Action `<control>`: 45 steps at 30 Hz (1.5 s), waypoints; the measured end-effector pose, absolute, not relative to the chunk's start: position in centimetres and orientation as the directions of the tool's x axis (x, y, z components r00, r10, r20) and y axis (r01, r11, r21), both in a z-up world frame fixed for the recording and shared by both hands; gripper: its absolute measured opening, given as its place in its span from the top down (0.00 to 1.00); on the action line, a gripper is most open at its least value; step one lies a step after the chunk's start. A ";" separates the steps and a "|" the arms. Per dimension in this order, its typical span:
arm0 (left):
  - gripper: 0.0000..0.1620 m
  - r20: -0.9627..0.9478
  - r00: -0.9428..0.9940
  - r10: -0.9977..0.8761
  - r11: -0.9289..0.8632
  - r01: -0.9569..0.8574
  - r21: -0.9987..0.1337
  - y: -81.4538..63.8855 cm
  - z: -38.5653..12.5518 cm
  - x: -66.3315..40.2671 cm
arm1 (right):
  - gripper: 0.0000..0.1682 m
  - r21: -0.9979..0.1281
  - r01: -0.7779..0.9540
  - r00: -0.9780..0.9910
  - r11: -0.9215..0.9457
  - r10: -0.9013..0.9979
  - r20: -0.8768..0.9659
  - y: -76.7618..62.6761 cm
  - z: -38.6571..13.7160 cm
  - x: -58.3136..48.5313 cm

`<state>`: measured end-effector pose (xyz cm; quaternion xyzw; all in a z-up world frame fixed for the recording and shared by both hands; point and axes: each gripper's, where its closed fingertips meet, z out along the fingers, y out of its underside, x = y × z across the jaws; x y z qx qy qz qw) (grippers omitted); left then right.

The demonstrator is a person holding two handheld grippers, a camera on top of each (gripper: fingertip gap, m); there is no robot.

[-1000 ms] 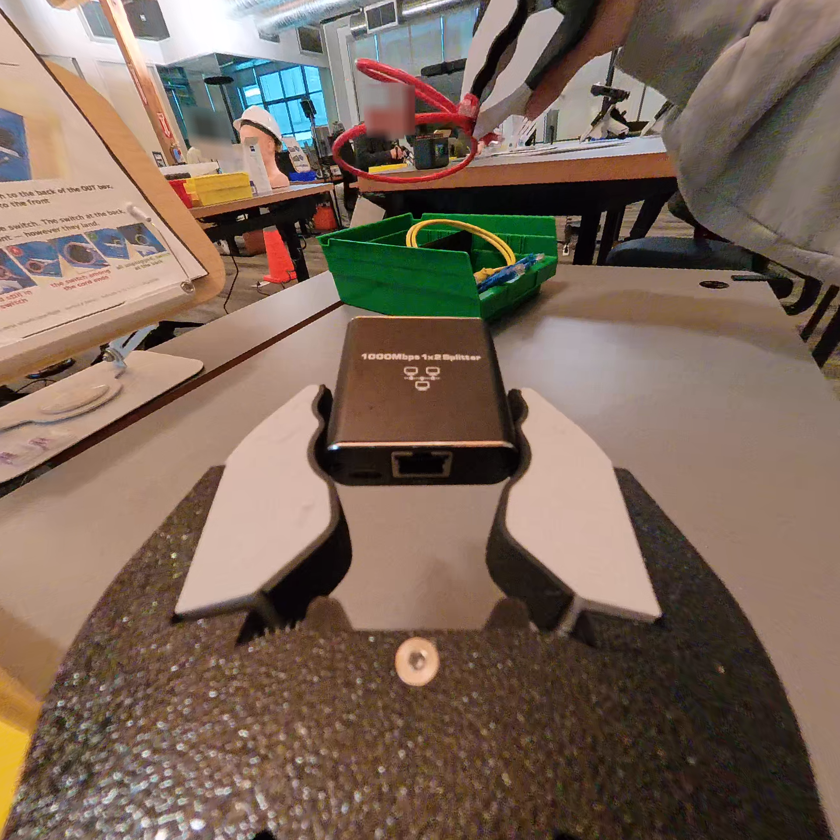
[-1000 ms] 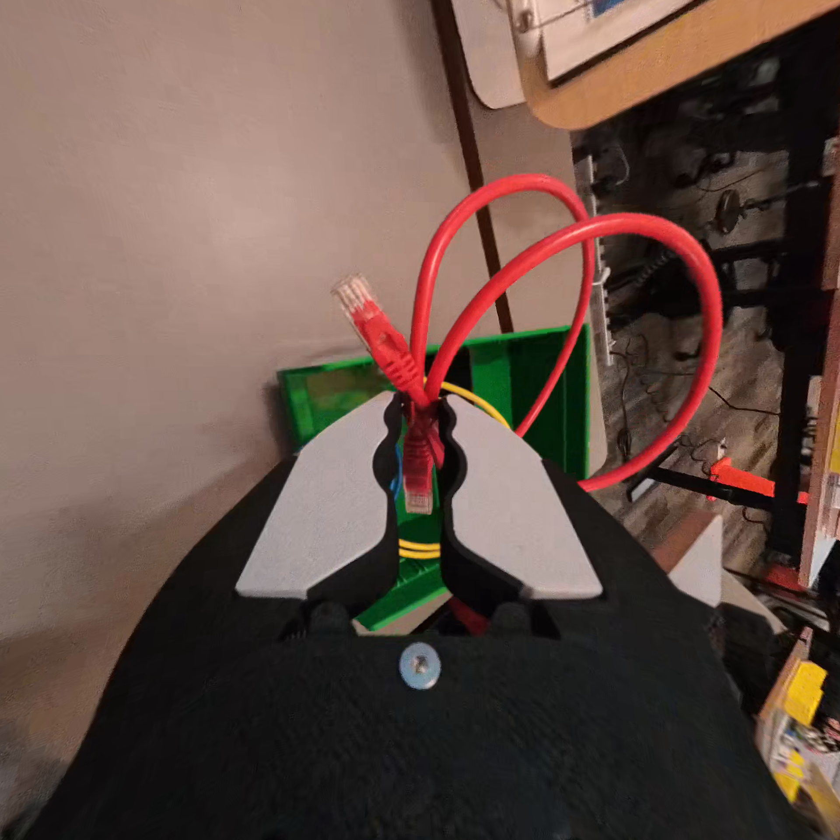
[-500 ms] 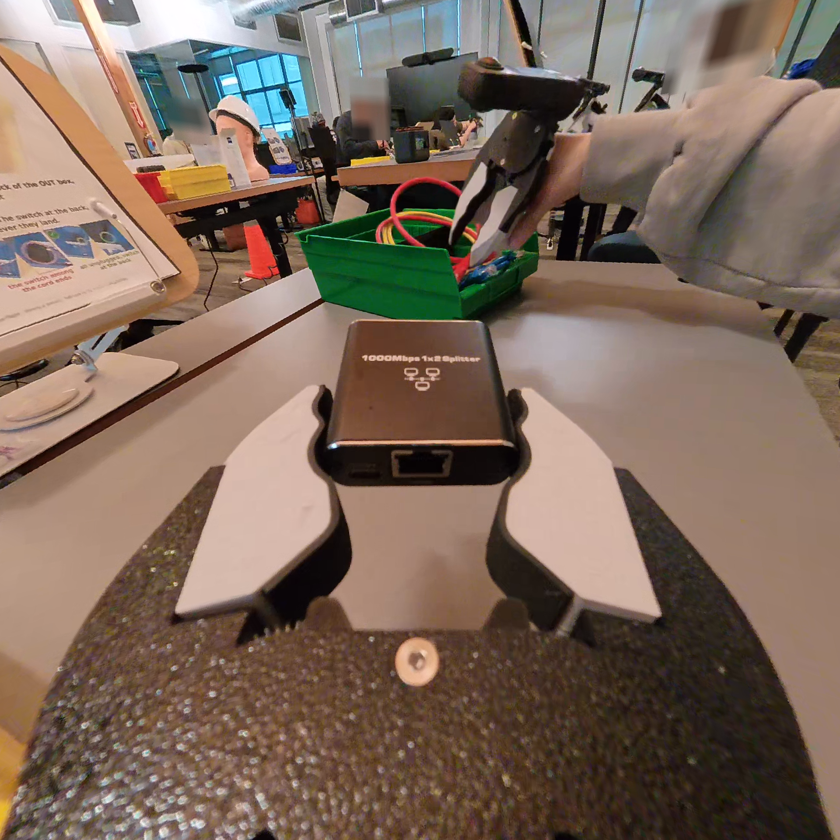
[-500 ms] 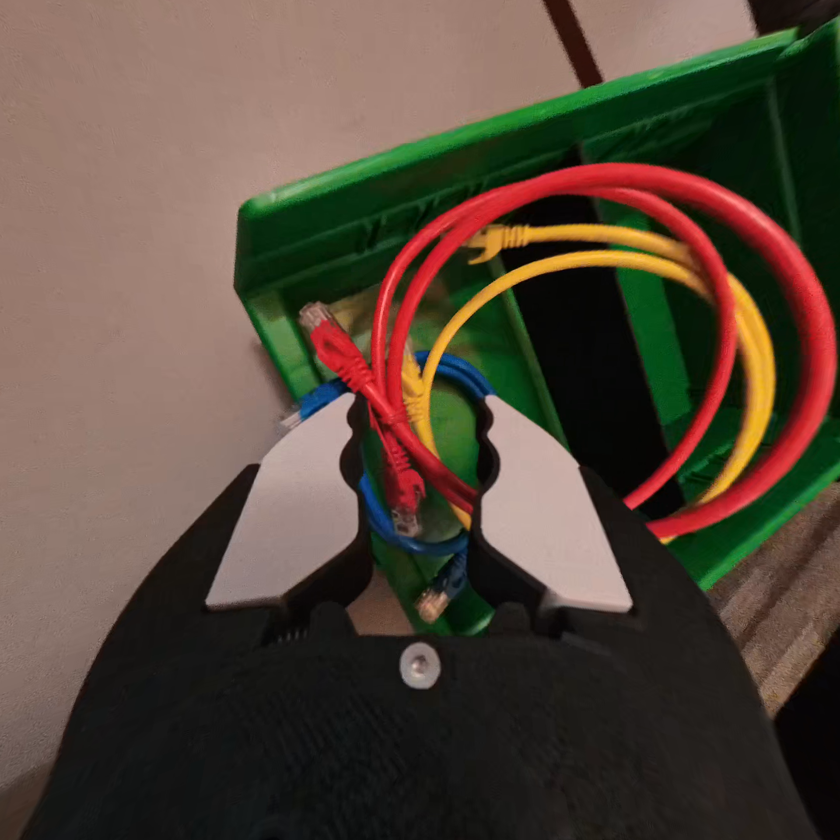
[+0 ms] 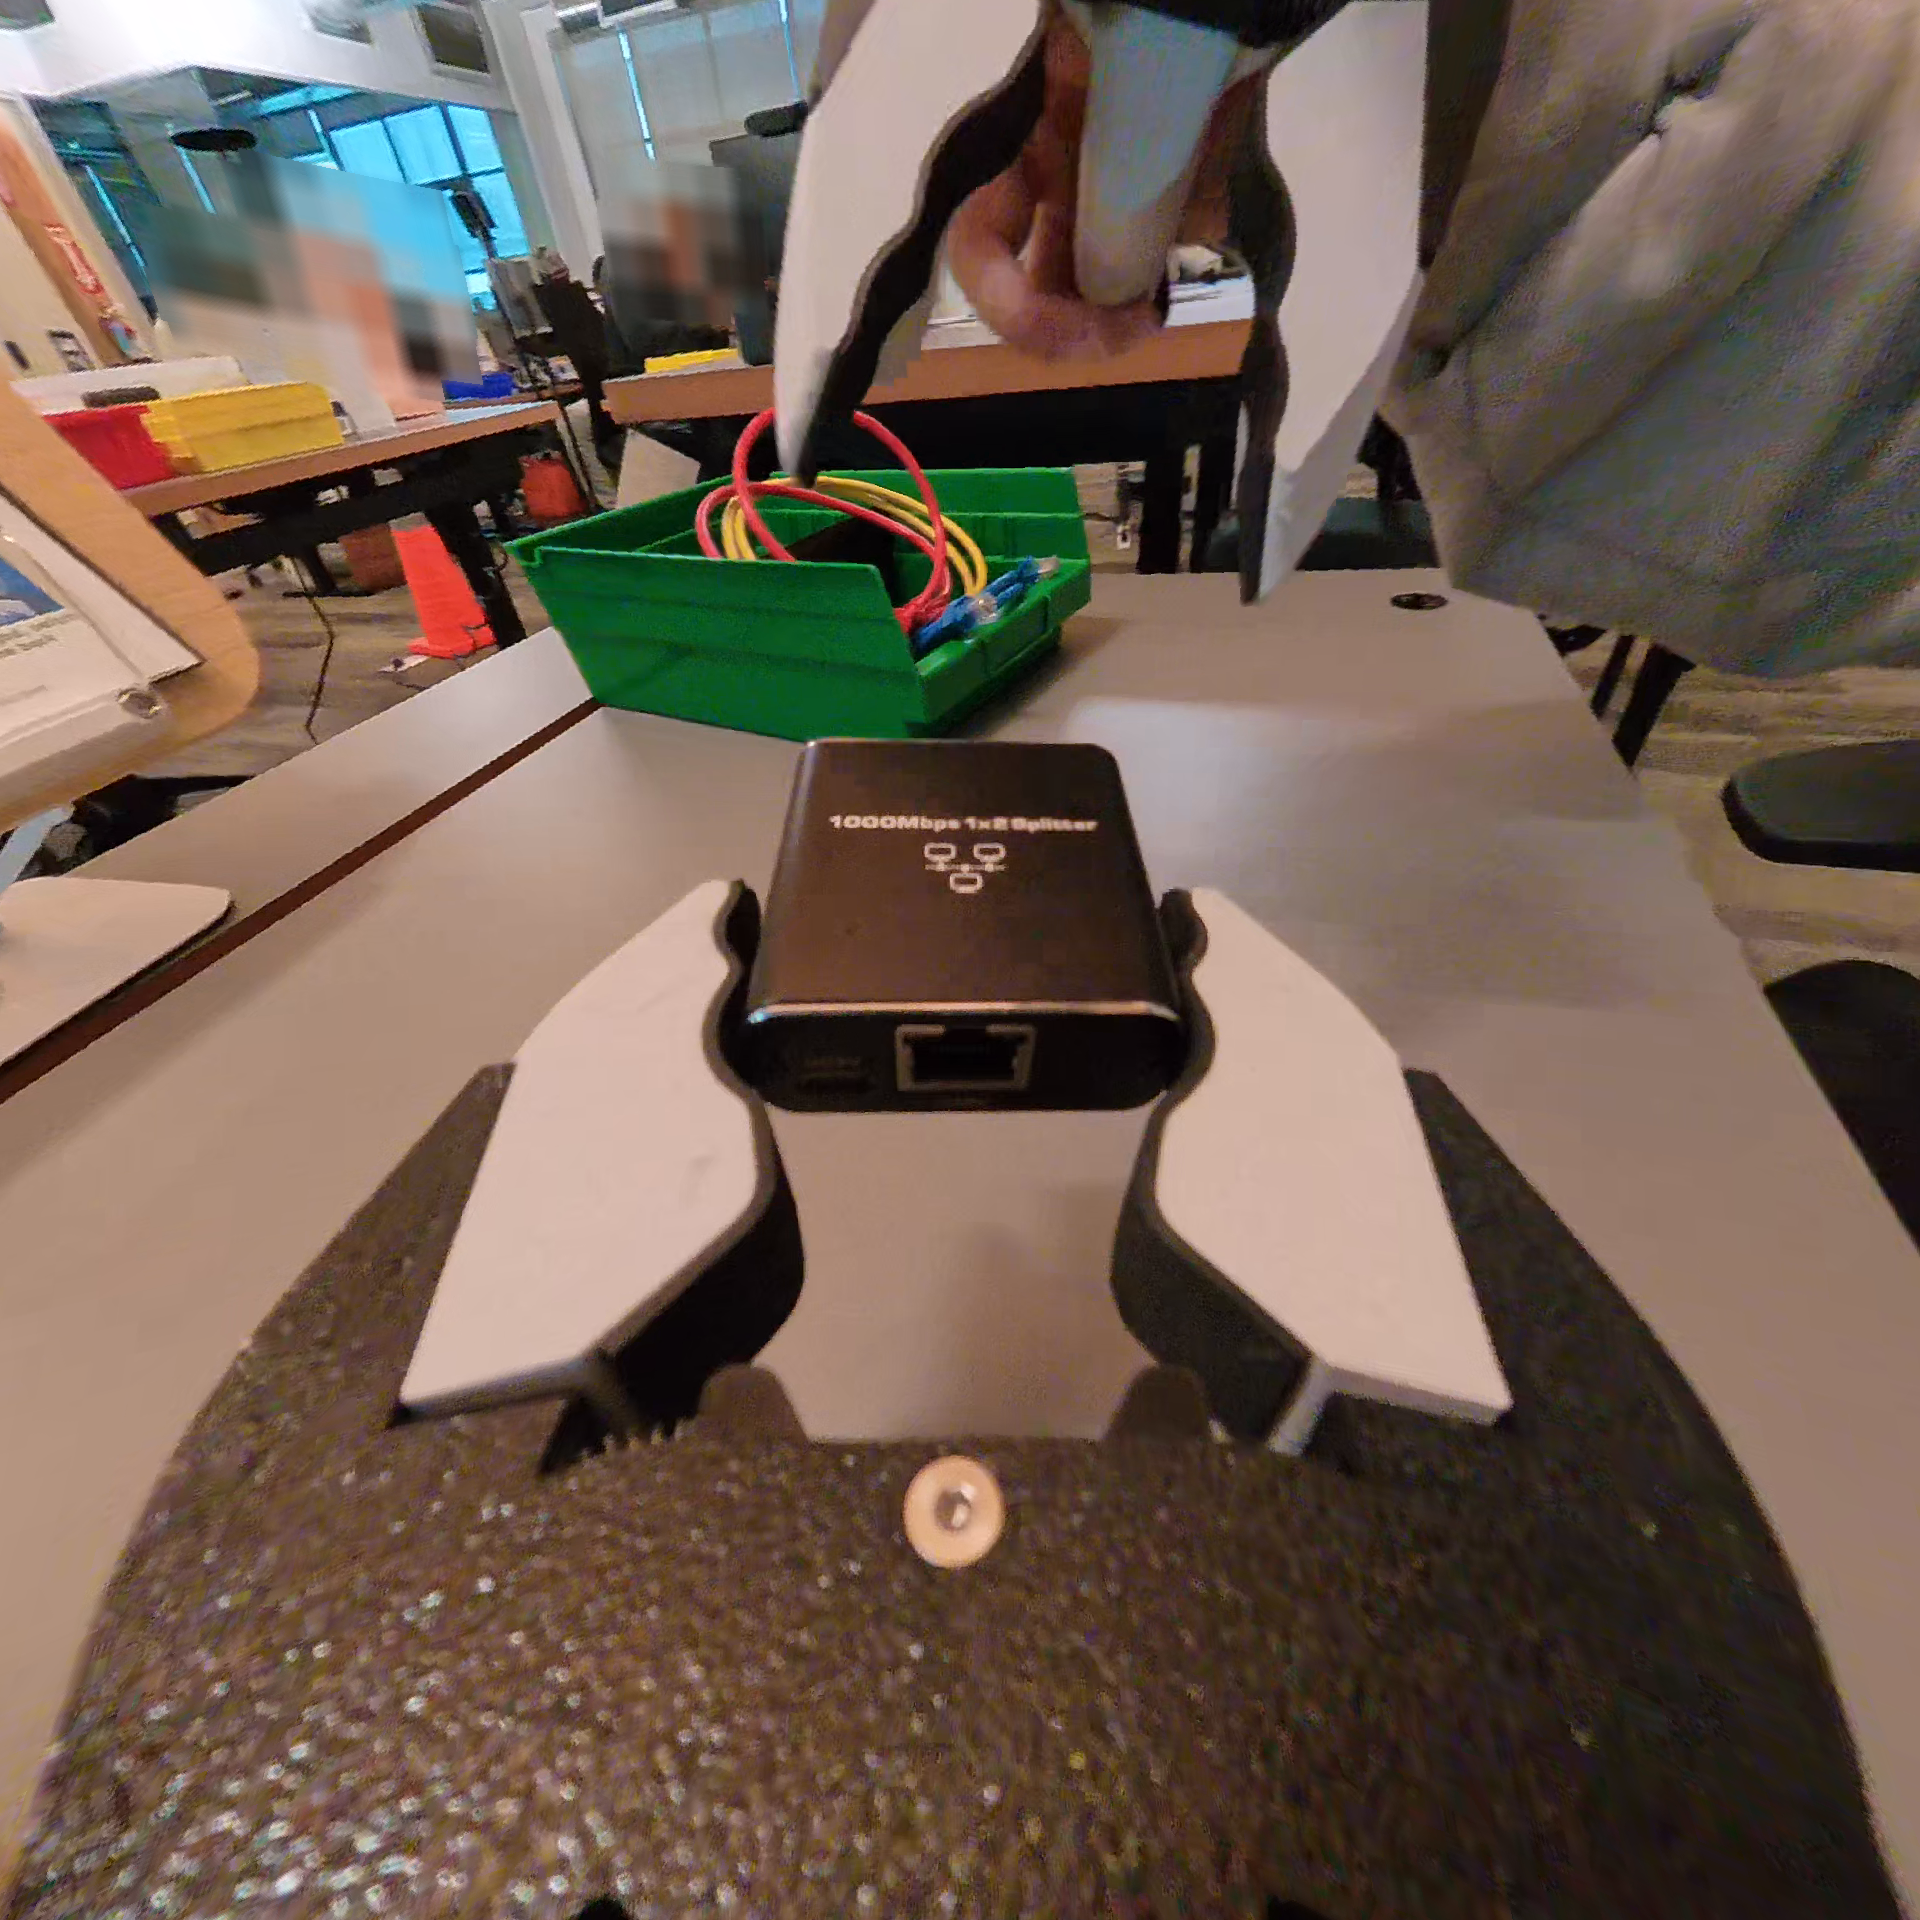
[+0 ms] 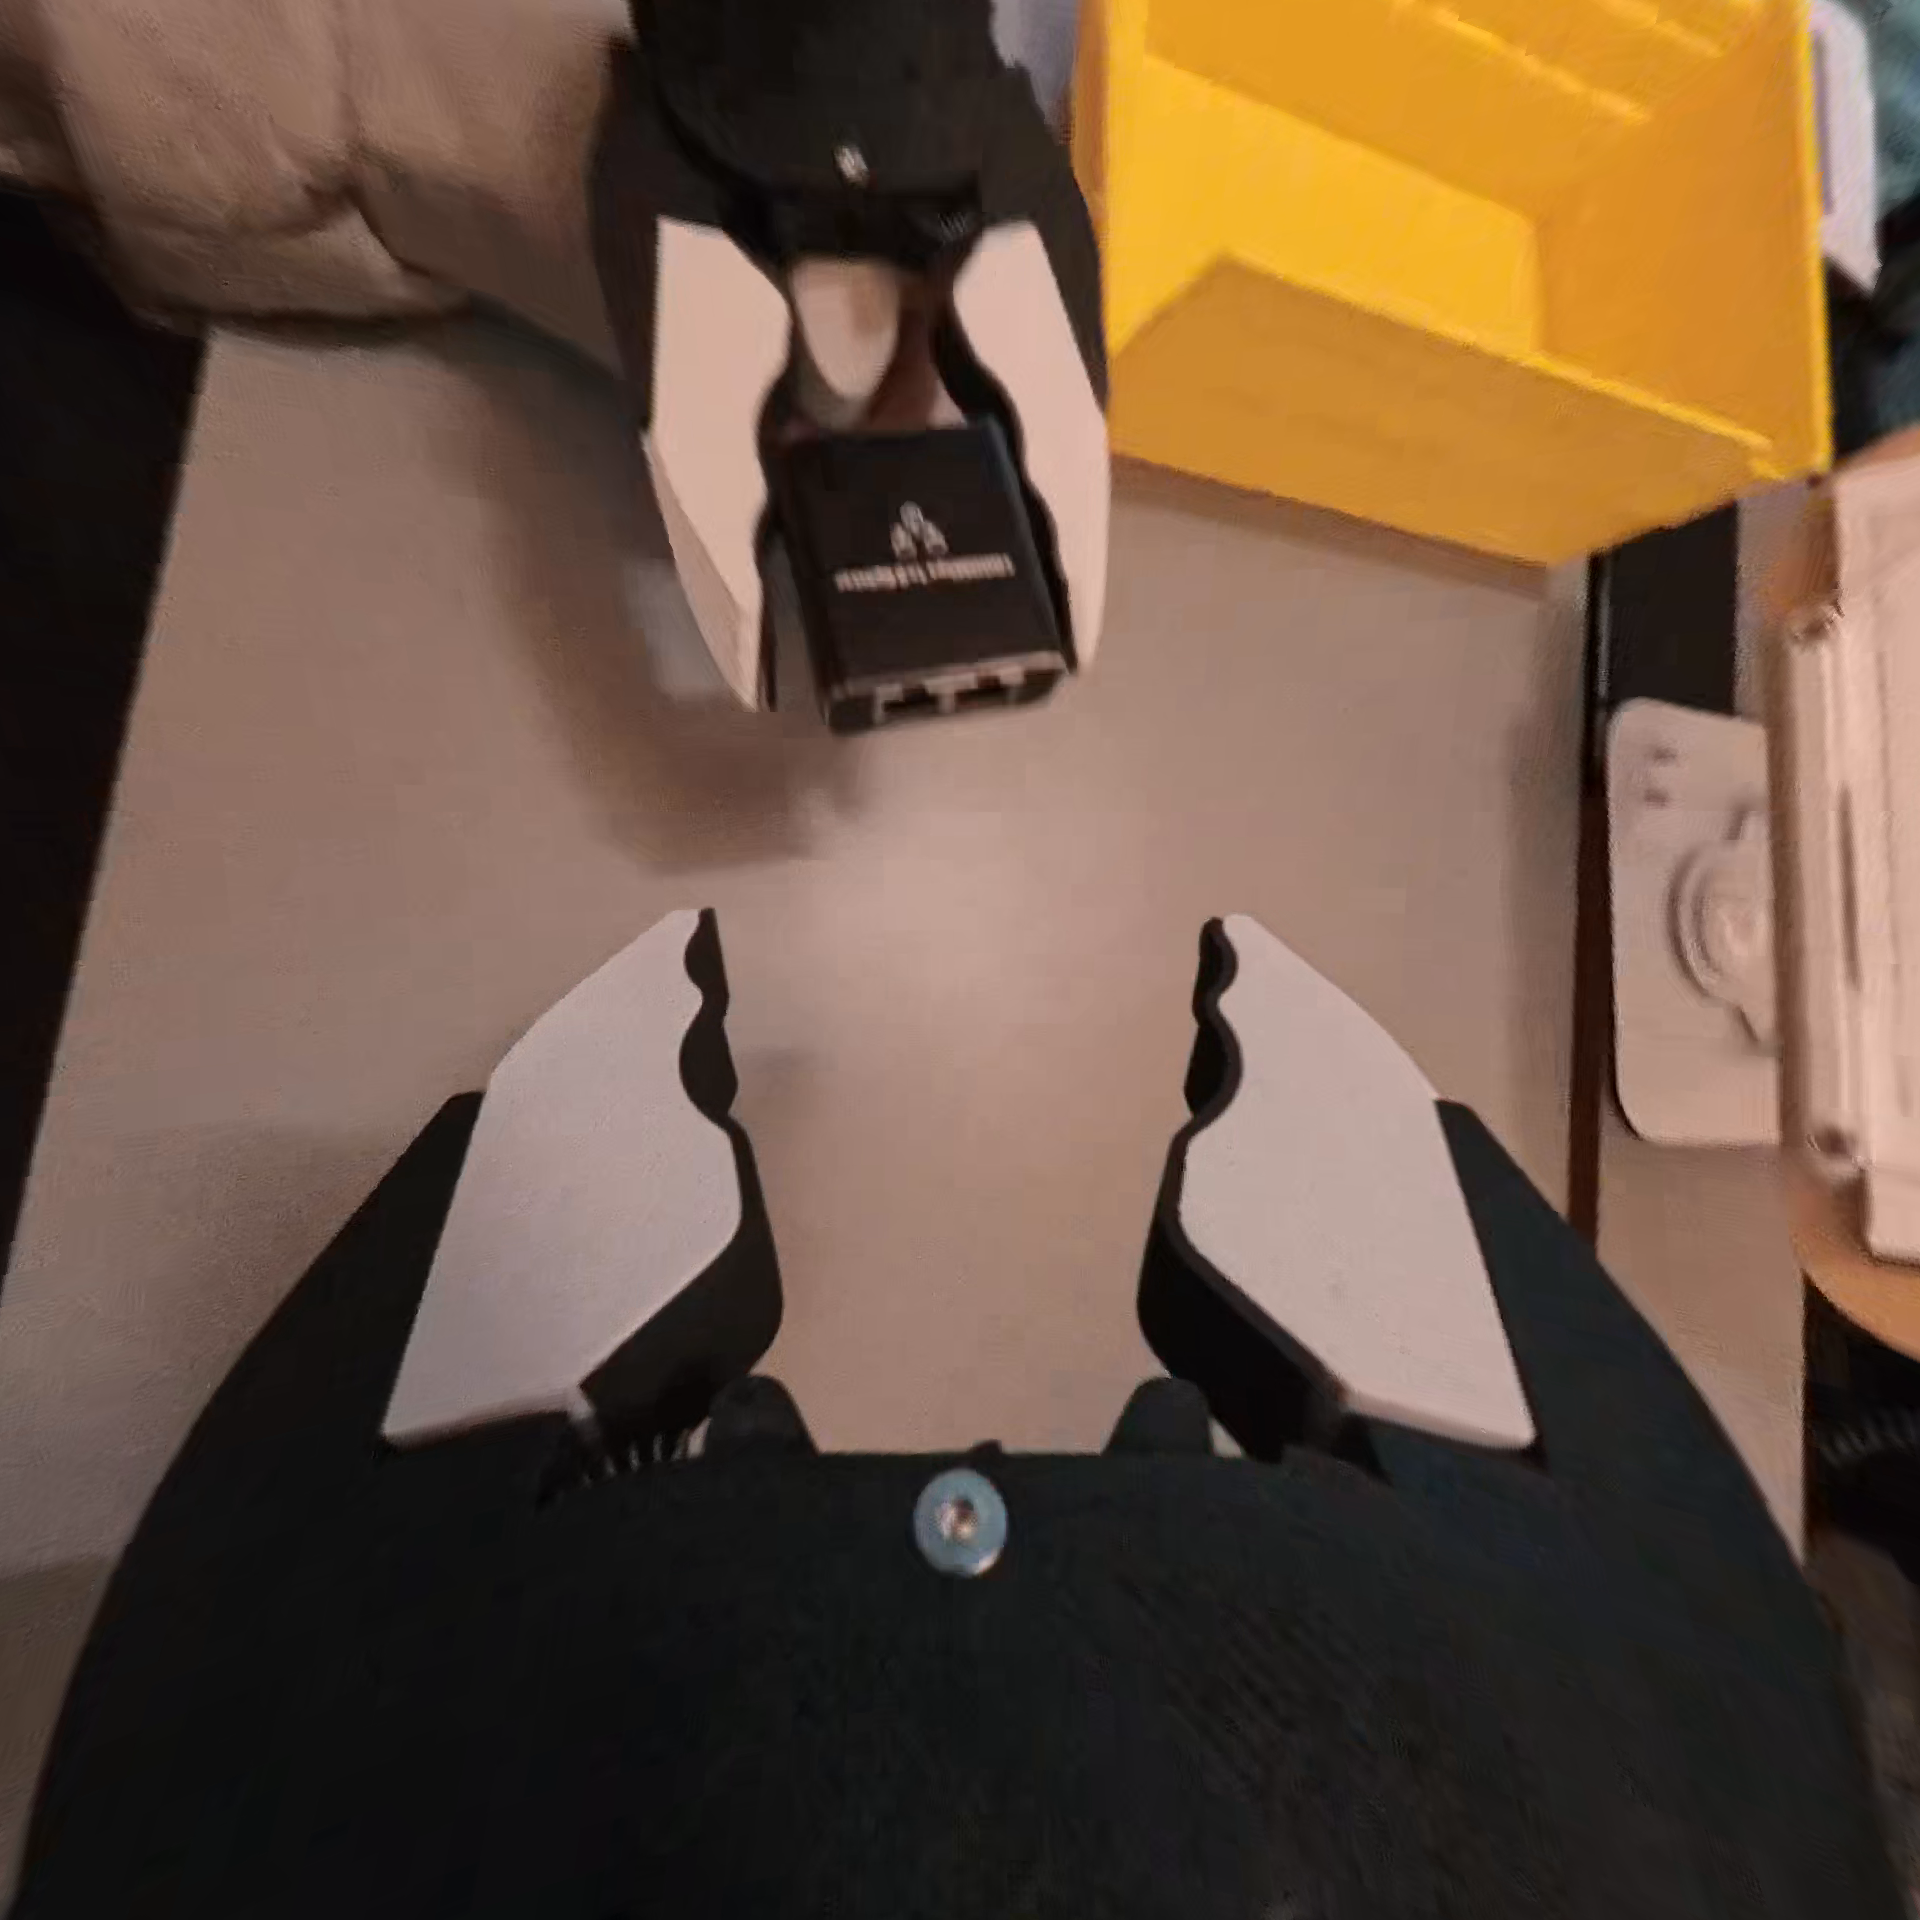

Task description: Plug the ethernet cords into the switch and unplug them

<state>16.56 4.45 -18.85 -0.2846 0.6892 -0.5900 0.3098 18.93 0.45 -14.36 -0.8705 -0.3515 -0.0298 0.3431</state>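
Right now the left gripper (image 5: 961, 935) clamps the black switch (image 5: 961, 904) by its two long sides, low over the middle of the grey tabletop (image 5: 1351, 790). The right gripper (image 6: 956, 935) hangs above with its jaws wide and nothing between them, tips pointing down at the bare surface. The switch's long axis runs straight from one gripper toward the other, its twin-port end facing the right one. The red, yellow and blue ethernet cords (image 5: 862, 520) lie coiled in the green bin (image 5: 769, 634) toward the far edge, so the right gripper is probably better placed to fetch one.
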 end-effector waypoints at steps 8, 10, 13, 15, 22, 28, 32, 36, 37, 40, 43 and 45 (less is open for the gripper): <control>0.55 -0.105 -0.699 -0.708 0.117 0.032 -0.993 3.5 -17.3 15.5 | 0.57 -0.648 0.673 0.654 -0.358 0.698 0.293 4.8 -16.0 14.0; 0.55 -0.099 -0.704 -0.703 0.102 0.038 -0.994 3.7 -17.1 15.4 | 0.62 -0.656 0.679 0.645 -0.331 0.695 0.317 4.9 -15.7 13.8; 0.55 -0.091 -0.714 -0.694 0.074 0.056 -0.996 3.6 -16.7 15.3 | 0.65 -0.680 0.666 0.646 -0.306 0.693 0.321 4.9 -15.3 13.6; 0.55 -0.100 -0.715 -0.692 0.079 0.062 -0.995 3.6 -16.7 15.3 | 0.65 -0.681 0.660 0.651 -0.319 0.695 0.306 4.9 -15.6 13.6; 0.55 -0.117 -0.734 -0.668 0.106 0.061 -0.992 3.0 -17.3 15.0 | 0.64 -0.669 0.646 0.664 -0.368 0.703 0.255 4.4 -16.6 13.3; 0.51 -0.116 -0.598 -0.793 0.070 0.100 -0.993 5.2 -16.0 16.2 | 0.64 -0.634 0.671 0.701 -0.384 0.607 0.373 3.9 -14.2 16.3; 0.51 -0.036 -0.561 -0.827 0.002 0.061 -0.998 6.9 -16.4 16.7 | 0.64 -0.568 0.611 0.786 -0.552 0.339 0.517 0.8 -10.5 27.0; 0.53 -0.031 -0.552 -0.833 0.020 0.027 -0.999 6.9 -17.4 17.1 | 0.64 -0.440 0.380 0.753 -0.813 -0.004 0.658 -6.6 -7.9 42.4; 0.54 -0.033 -0.556 -0.831 0.030 0.013 -0.999 6.7 -17.8 17.2 | 0.64 -0.417 0.302 0.736 -0.857 -0.068 0.673 -8.6 -7.9 46.0; 0.55 -0.030 -0.562 -0.827 0.049 -0.019 -0.999 6.4 -18.7 17.5 | 0.64 -0.432 0.154 0.779 -0.889 -0.160 0.607 -11.8 -9.7 53.0; 0.56 -0.024 -0.558 -0.830 0.053 -0.036 -0.998 6.4 -19.0 17.7 | 0.64 -0.437 0.063 0.800 -0.897 -0.217 0.559 -12.6 -11.3 57.5; 0.57 -0.013 -0.549 -0.836 0.044 -0.043 -0.998 6.6 -19.2 17.8 | 0.64 -0.451 0.021 0.832 -0.892 -0.234 0.502 -12.3 -12.9 59.6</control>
